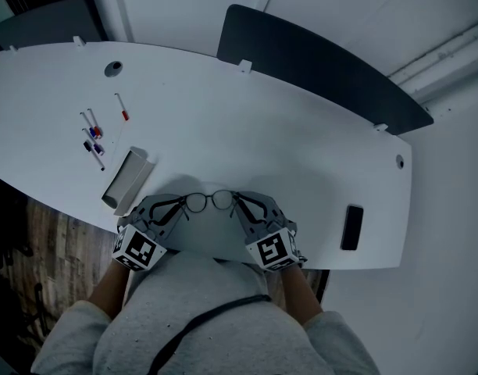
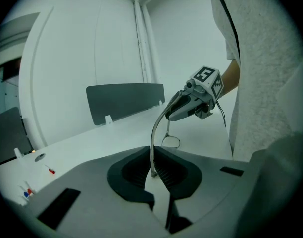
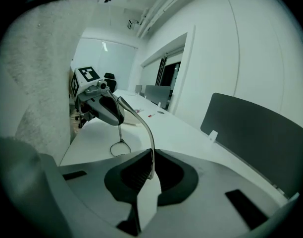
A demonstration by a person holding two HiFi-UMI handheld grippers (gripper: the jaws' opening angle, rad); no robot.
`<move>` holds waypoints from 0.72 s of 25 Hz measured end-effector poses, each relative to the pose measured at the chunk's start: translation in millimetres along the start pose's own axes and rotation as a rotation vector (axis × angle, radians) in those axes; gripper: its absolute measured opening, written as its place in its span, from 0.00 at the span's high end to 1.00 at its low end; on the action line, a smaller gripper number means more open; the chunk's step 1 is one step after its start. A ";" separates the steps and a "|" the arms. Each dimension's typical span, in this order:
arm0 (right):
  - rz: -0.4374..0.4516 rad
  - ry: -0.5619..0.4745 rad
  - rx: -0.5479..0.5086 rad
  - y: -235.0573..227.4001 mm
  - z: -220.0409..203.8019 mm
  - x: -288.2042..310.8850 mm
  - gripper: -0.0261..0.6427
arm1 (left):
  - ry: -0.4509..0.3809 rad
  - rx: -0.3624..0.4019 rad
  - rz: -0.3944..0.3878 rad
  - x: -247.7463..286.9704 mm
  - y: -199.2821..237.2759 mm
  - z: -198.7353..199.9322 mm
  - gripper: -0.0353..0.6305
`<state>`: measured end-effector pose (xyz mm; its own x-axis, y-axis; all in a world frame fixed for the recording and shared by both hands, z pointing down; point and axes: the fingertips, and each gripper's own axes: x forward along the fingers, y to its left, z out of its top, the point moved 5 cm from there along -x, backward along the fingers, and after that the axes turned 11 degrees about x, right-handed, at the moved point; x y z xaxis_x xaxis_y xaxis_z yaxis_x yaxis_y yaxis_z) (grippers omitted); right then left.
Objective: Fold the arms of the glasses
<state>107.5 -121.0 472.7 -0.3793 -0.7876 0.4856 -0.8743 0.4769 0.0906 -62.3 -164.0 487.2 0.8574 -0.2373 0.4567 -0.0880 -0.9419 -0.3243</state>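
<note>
Lower centre: left tongs and right tongs each pinch a glasses arm; uneven twisting could bend the thin metal.

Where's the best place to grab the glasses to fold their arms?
Probably by each arm's curved end, from the person's side: the glasses face away with arms spread back, and the left gripper and right gripper pinch those ends.

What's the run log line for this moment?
left gripper: shut on glasses arm tip | right gripper: shut on other arm tip | arms: unfolded
</note>
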 end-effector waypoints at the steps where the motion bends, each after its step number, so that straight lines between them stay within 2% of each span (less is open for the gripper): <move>1: -0.011 0.011 -0.014 0.3 1.6 1.9 0.91 | 0.002 0.001 0.002 0.3 -0.5 -1.2 0.89; 4: -0.039 0.053 -0.093 5.1 5.2 8.5 0.91 | 0.000 0.004 0.012 -1.0 -2.9 -3.8 0.89; 9: -0.038 0.132 -0.299 22.0 10.7 22.0 0.91 | -0.007 -0.023 0.038 -5.6 -2.6 -4.2 0.89; 18: 0.038 0.227 -0.573 48.6 13.1 49.3 0.91 | -0.001 -0.038 0.063 -16.9 0.0 -8.3 0.89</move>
<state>42.4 -141.8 489.7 -0.2781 -0.6931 0.6651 -0.5356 0.6867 0.4916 -81.0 -162.0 486.4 0.8500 -0.2967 0.4353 -0.1614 -0.9333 -0.3209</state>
